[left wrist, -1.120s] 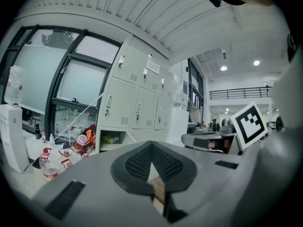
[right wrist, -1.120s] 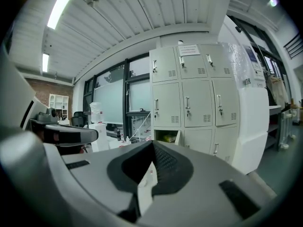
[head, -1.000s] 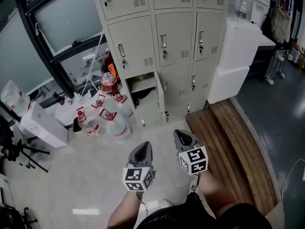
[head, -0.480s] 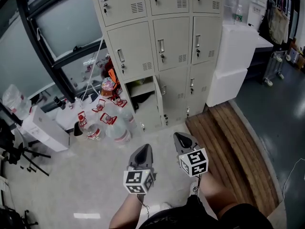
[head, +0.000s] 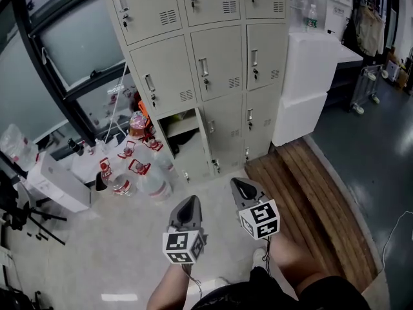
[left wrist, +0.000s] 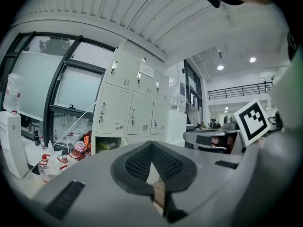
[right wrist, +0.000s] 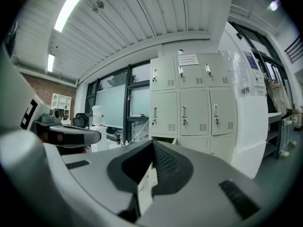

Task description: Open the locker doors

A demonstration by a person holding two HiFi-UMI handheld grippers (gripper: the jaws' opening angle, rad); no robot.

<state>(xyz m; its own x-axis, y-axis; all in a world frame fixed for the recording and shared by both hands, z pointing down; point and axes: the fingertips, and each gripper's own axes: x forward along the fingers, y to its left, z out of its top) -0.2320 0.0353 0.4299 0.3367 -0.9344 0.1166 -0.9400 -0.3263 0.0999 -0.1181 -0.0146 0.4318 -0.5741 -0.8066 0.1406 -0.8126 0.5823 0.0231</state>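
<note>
Pale grey metal locker bank (head: 219, 63), upper centre of frame; bottom-left compartment (head: 179, 137) stands open.
Left gripper (head: 191, 203) and right gripper (head: 241, 185), lower centre, well apart from it; both pairs of fingers pressed together, empty.

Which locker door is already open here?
The bottom-left locker, beside the water jugs: its door stands swung out, showing the dark interior. Every other visible door sits shut.

A: what's up with the lockers (head: 213, 63)?
B: pale beige metal, three columns, vented doors with handles. The bottom-left door (head: 204, 141) is swung open, the rest look shut I think.
</note>
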